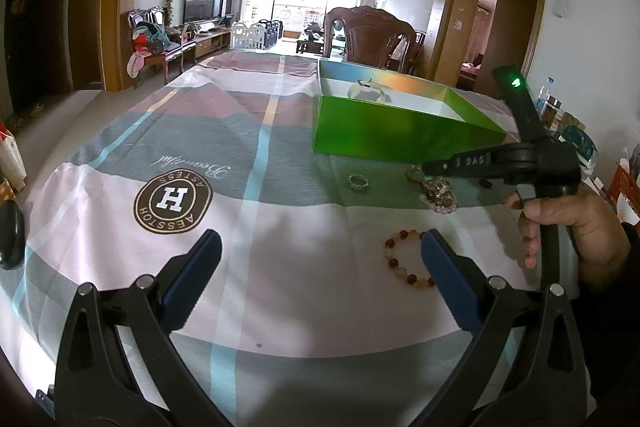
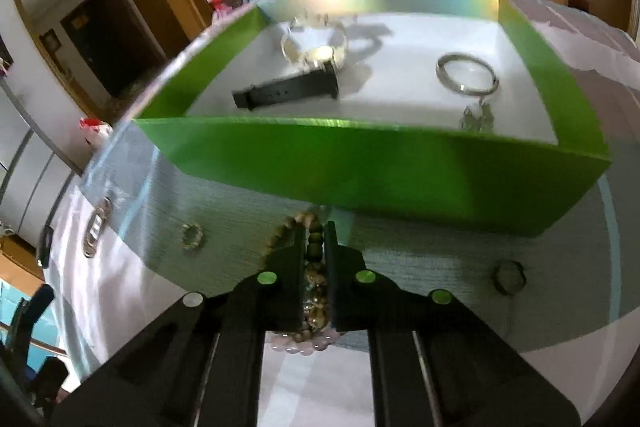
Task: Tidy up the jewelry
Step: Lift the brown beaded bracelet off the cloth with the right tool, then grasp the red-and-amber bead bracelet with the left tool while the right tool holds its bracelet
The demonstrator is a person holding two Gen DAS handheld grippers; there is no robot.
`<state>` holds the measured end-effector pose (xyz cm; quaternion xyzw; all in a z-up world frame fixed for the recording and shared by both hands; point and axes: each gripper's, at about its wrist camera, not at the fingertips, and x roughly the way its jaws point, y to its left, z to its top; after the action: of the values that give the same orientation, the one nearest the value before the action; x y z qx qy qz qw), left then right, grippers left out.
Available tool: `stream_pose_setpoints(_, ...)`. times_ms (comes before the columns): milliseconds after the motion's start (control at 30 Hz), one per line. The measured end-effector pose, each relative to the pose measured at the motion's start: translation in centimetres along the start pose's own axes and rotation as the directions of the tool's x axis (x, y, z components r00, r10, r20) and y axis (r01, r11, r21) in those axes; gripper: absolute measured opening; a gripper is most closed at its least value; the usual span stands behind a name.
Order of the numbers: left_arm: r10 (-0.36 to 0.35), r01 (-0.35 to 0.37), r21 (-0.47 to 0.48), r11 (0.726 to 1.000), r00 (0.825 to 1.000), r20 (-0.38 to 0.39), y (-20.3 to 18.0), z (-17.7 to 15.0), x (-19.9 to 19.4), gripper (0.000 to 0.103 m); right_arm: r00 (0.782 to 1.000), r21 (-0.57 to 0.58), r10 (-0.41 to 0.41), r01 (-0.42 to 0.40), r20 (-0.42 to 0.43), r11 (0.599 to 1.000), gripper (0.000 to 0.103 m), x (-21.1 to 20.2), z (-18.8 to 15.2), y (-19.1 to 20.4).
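Gripping beaded bracelet cluster point(image 2: 314, 267), right tool point(image 2: 313, 239) clenched on it just near of green box point(image 2: 360, 163); box lies straight ahead. Left tool point(image 1: 320, 251) released, amber bracelet point(image 1: 404, 259) beside its right finger.

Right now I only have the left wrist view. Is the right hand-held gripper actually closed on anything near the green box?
Observer: Yes. The right hand-held gripper is shut on a brown bead bracelet, just short of the green box.
Operator: Box contents? I only see one pale thing.
Observer: A black strap lies flat on the box floor right beside it.
Operator: Anything else in there?
Observer: A silver bangle, toward the right side of the box.
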<state>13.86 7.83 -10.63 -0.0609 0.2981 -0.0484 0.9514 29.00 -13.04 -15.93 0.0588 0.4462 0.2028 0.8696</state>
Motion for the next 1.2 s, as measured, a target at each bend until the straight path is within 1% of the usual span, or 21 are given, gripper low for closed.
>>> stream_pose_setpoints(67, -0.004, 0.004, 0.006, 1.0, 1.0, -0.005, -0.1, 0.0, 0.1, 0.099, 0.998, 0.021, 0.023, -0.024, 0.056, 0.999, 0.009, -1.7, 0.1, -0.1)
stream_pose_setpoints(133, -0.012, 0.012, 0.013, 1.0, 1.0, -0.012, -0.3, 0.1, 0.1, 0.099, 0.995, 0.024, 0.054, -0.056, 0.089, 0.998, 0.009, -3.4, 0.1, -0.1)
stream_pose_setpoints(167, -0.017, 0.017, 0.018, 1.0, 1.0, -0.015, -0.5, 0.1, 0.2, 0.099, 0.99, 0.02, 0.075, -0.078, 0.122, 0.997, 0.009, -4.9, 0.0, 0.1)
stream_pose_setpoints(267, -0.033, 0.034, 0.043, 0.998, 0.999, -0.024, -1.3, 0.2, 0.4, 0.099, 0.977, 0.008, 0.107, -0.111, 0.187, 0.994, 0.009, -8.1, -0.4, 0.2)
stream_pose_setpoints(300, -0.042, 0.043, 0.052, 0.998, 0.999, -0.029, -1.7, 0.2, 0.6, 0.099, 0.969, 0.003, 0.119, -0.122, 0.219, 0.992, 0.009, -9.6, -0.7, 0.2)
stream_pose_setpoints(367, -0.055, 0.057, 0.064, 0.996, 0.998, -0.041, -2.4, 0.2, 0.9, 0.099, 0.958, 0.008, 0.124, -0.131, 0.258, 0.991, 0.009, -11.8, -1.4, -0.3)
stream_pose_setpoints(500, -0.086, 0.095, 0.105, 0.99, 0.993, -0.087, -4.2, 0.1, 2.0, 0.099, 0.94, 0.023, 0.141, -0.156, 0.311, 0.988, 0.009, -15.0, -2.7, -1.3)
stream_pose_setpoints(633, -0.11, 0.134, 0.186, 0.973, 0.985, -0.136, -6.5, -0.4, 3.0, 0.096, 0.933, 0.039, 0.138, -0.16, 0.333, 0.986, 0.009, -16.7, -4.2, -2.2)
stream_pose_setpoints(700, -0.118, 0.151, 0.218, 0.964, 0.981, -0.155, -7.5, -0.6, 3.5, 0.09, 0.935, 0.047, 0.14, -0.163, 0.325, 0.985, 0.009, -16.7, -4.9, -2.6)
stream_pose_setpoints(767, -0.127, 0.167, 0.24, 0.956, 0.976, -0.174, -8.2, -0.6, 4.0, 0.077, 0.94, 0.057, 0.14, -0.165, 0.312, 0.985, 0.009, -16.6, -5.5, -3.0)
stream_pose_setpoints(800, -0.129, 0.176, 0.251, 0.952, 0.973, -0.191, -8.6, -0.6, 4.4, 0.074, 0.941, 0.06, 0.139, -0.165, 0.309, 0.984, 0.009, -16.5, -5.8, -3.1)
stream_pose_setpoints(867, -0.121, 0.181, 0.269, 0.946, 0.967, -0.225, -9.1, -0.8, 5.3, 0.057, 0.942, 0.071, 0.138, -0.167, 0.307, 0.983, 0.009, -16.6, -6.2, -3.5)
stream_pose_setpoints(900, -0.113, 0.184, 0.28, 0.942, 0.961, -0.25, -9.4, -0.9, 5.8, 0.052, 0.942, 0.075, 0.137, -0.168, 0.307, 0.983, 0.009, -16.6, -6.2, -3.7)
stream_pose_setpoints(933, -0.108, 0.189, 0.286, 0.939, 0.955, -0.275, -9.5, -1.2, 6.3, 0.042, 0.941, 0.078, 0.137, -0.169, 0.309, 0.983, 0.009, -16.7, -6.3, -3.8)
stream_pose_setpoints(967, -0.104, 0.191, 0.293, 0.937, 0.952, -0.289, -9.6, -1.3, 6.8, 0.037, 0.94, 0.08, 0.139, -0.172, 0.312, 0.982, 0.009, -16.8, -6.4, -4.0)
stream_pose_setpoints(1000, -0.097, 0.185, 0.295, 0.938, 0.953, -0.288, -9.5, -1.1, 6.9, 0.037, 0.939, 0.081, 0.139, -0.172, 0.315, 0.982, 0.009, -16.9, -6.4, -4.0)
stream_pose_setpoints(1033, -0.095, 0.18, 0.276, 0.944, 0.951, -0.295, -9.3, -0.7, 6.9, 0.029, 0.937, 0.081, 0.139, -0.173, 0.319, 0.982, 0.009, -17.1, -6.5, -4.0)
stream_pose_setpoints(1067, -0.082, 0.165, 0.26, 0.951, 0.949, -0.303, -9.1, -0.3, 6.9, 0.008, 0.936, 0.08, 0.14, -0.175, 0.322, 0.981, 0.009, -17.3, -6.6, -4.0)
stream_pose_setpoints(1100, -0.083, 0.162, 0.235, 0.958, 0.946, -0.313, -8.7, 0.1, 7.0, 0.008, 0.935, 0.08, 0.142, -0.176, 0.326, 0.981, 0.009, -17.5, -6.7, -4.0)
stream_pose_setpoints(1133, -0.107, 0.18, 0.206, 0.962, 0.94, -0.323, -8.3, 0.3, 6.9, 0.007, 0.933, 0.078, 0.144, -0.179, 0.33, 0.981, 0.009, -17.6, -6.7, -3.9)
stream_pose_setpoints(1200, -0.12, 0.193, 0.208, 0.959, 0.94, -0.318, -8.0, 0.6, 6.4, 0.007, 0.93, 0.072, 0.147, -0.182, 0.338, 0.981, 0.009, -18.0, -6.8, -3.8)
